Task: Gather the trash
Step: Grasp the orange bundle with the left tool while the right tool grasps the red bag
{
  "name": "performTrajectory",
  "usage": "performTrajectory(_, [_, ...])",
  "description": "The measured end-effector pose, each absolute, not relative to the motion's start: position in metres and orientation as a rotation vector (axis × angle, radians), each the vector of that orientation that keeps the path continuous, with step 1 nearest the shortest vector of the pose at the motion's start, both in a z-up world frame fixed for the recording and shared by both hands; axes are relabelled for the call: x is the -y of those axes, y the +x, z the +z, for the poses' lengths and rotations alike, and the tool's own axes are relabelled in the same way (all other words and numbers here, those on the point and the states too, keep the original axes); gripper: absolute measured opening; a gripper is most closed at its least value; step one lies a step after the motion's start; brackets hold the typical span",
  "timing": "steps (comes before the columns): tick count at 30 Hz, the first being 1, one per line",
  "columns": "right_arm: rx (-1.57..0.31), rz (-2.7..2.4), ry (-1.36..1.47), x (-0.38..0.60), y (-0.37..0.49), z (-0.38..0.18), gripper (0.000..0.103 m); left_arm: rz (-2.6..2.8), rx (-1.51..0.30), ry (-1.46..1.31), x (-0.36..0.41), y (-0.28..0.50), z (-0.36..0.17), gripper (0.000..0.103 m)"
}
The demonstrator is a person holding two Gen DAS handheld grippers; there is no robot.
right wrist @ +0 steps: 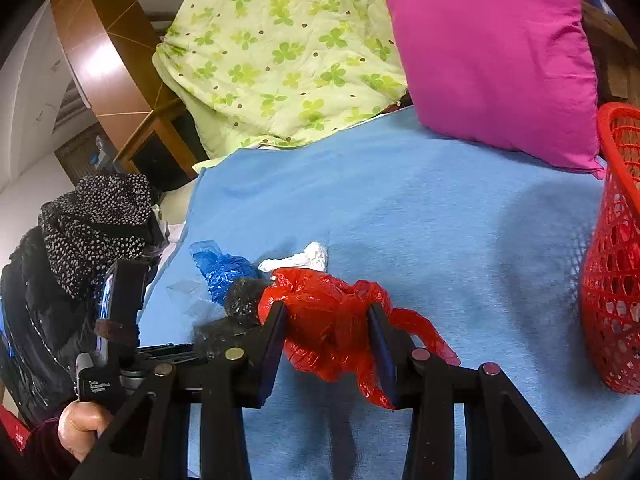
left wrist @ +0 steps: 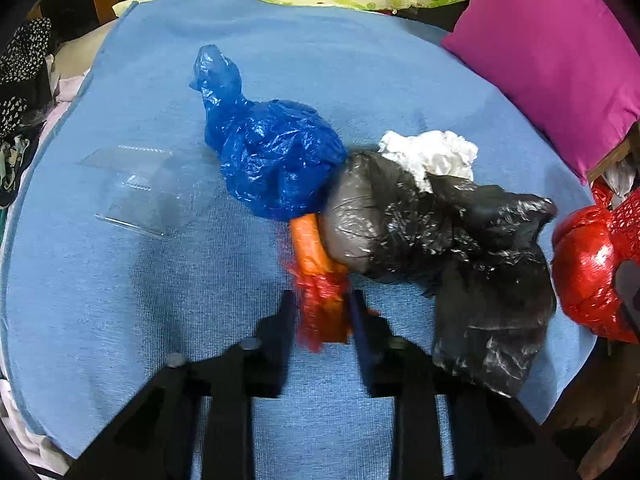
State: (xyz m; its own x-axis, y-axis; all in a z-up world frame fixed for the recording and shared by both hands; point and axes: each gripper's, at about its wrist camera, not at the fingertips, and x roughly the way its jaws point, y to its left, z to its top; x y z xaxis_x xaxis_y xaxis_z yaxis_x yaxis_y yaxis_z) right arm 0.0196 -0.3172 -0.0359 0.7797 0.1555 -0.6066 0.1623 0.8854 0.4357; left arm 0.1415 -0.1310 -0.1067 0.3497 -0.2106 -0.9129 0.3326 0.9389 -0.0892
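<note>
1. An orange wrapper (left wrist: 316,256) with red plastic bunched around its near end is pinched between the narrowed jaws of the left gripper (left wrist: 322,312); its far end is tucked under the black bag (left wrist: 440,232) and the blue bag (left wrist: 272,160).
2. A crumpled red plastic bag (right wrist: 328,320) is clamped in the right gripper (right wrist: 328,344), jaws closed in on it, loose ends hanging out to the right and below. It is held above the blue blanket (right wrist: 400,208).
3. The blue bag and black bag are seen lying touching on the blanket, the blue one to the left with its twisted neck pointing away, the black one to the right and sprawled toward the camera.
4. A wad of white tissue (left wrist: 432,152) is seen on the far edge of the black bag, touching it.
5. A clear plastic container (left wrist: 136,188) is seen left of the blue bag, apart from it, flat on the blanket.
6. A red mesh basket (right wrist: 616,248) is seen at the right edge of the blanket, just beside the magenta pillow (right wrist: 492,60).
7. A green clover-print quilt (right wrist: 280,52) is bunched behind the blanket, left of the pillow.
8. In the right wrist view, the left gripper's handle is gripped by a hand (right wrist: 80,424) at lower left; a dotted dark garment (right wrist: 96,224) is piled behind it.
</note>
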Motion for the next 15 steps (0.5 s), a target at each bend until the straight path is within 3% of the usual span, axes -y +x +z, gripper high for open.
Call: performTrajectory(15, [-0.584, 0.017, 0.497, 0.319, 0.008, -0.022, 0.044, -0.29, -1.068, 0.127, 0.112, 0.106, -0.077, 0.02])
